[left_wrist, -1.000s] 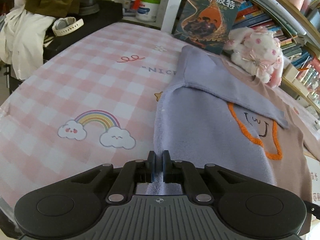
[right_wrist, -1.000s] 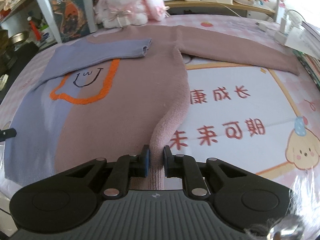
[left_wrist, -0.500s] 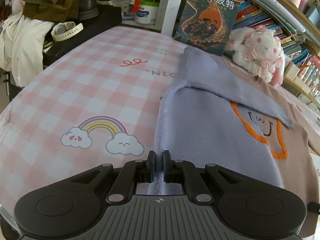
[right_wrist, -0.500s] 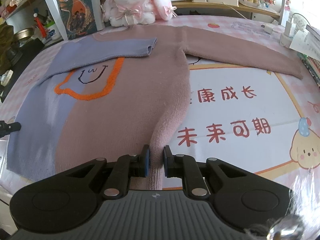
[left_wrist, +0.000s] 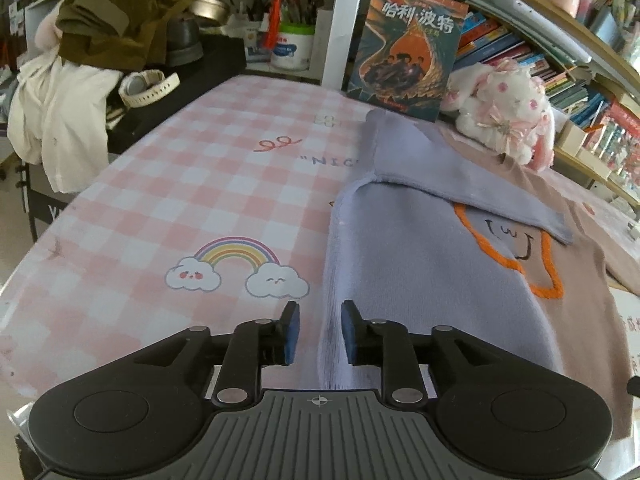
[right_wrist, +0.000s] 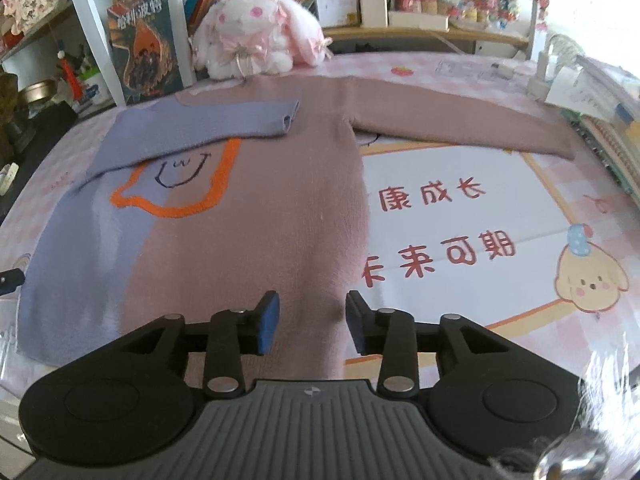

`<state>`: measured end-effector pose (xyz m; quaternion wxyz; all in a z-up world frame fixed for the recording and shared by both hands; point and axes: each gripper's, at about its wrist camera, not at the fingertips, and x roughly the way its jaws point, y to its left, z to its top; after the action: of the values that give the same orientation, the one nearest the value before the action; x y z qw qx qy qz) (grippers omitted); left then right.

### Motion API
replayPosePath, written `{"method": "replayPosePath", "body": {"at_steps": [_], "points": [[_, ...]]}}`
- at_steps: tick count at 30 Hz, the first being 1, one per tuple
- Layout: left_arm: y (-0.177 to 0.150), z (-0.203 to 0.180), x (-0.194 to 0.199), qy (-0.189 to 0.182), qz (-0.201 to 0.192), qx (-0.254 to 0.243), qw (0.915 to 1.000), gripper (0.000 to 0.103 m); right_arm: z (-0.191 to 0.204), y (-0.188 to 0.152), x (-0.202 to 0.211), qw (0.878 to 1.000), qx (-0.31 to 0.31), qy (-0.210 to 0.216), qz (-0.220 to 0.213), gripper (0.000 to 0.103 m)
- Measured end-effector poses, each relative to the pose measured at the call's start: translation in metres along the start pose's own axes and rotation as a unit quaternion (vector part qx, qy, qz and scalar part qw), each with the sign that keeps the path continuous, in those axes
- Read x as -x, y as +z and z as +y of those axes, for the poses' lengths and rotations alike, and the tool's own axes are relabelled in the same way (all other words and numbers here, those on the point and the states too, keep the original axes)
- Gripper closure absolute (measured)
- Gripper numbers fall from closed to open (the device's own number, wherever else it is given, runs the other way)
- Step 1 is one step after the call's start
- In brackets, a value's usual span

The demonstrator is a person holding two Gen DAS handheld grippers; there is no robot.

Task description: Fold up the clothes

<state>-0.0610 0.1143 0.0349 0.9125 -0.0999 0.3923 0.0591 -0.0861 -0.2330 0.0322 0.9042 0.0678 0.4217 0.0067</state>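
Presently:
- Sweater (right_wrist: 256,216): flat ahead of both grippers; lilac sleeve (right_wrist: 208,128) folded across chest, mauve sleeve (right_wrist: 460,128) out far right.
- Left gripper (left_wrist: 318,330): released, jaws straddling the lilac side edge.
- Right gripper (right_wrist: 312,326): released, over the mauve hem.
- Judgement: pinch both layers before lifting.
- Hidden: near hem behind gripper bodies.

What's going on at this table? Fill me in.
A person is folding a purple-and-pink sweater laid flat on the table, using two tools. The left hand-held gripper and right hand-held gripper are both open at the hem. The purple sleeve is folded across the chest; the pink sleeve is still outstretched.
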Motion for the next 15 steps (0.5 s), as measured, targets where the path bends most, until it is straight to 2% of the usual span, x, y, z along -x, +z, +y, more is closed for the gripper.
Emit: {"method": "replayPosePath", "body": {"at_steps": [4,8,11,15], "points": [[-0.007,-0.002,0.015,-0.001,-0.009,-0.014,0.9999,0.071,0.009,-0.006,0.015,1.0,0.002,-0.017,-0.019,0.057],[-0.017,-0.008,0.028,-0.012,-0.021,-0.055,0.9982,0.052,0.019,-0.015,0.028,0.999,0.005,-0.034,-0.037,0.046],[-0.023,-0.013,0.035,-0.022,-0.028,-0.082,0.996,0.046,0.025,-0.022,0.034,0.998,0.006,-0.044,-0.04,0.041],[-0.029,-0.02,0.042,-0.041,-0.039,-0.112,0.9921,0.032,0.032,-0.032,0.041,0.998,0.01,-0.058,-0.037,0.034]]}}
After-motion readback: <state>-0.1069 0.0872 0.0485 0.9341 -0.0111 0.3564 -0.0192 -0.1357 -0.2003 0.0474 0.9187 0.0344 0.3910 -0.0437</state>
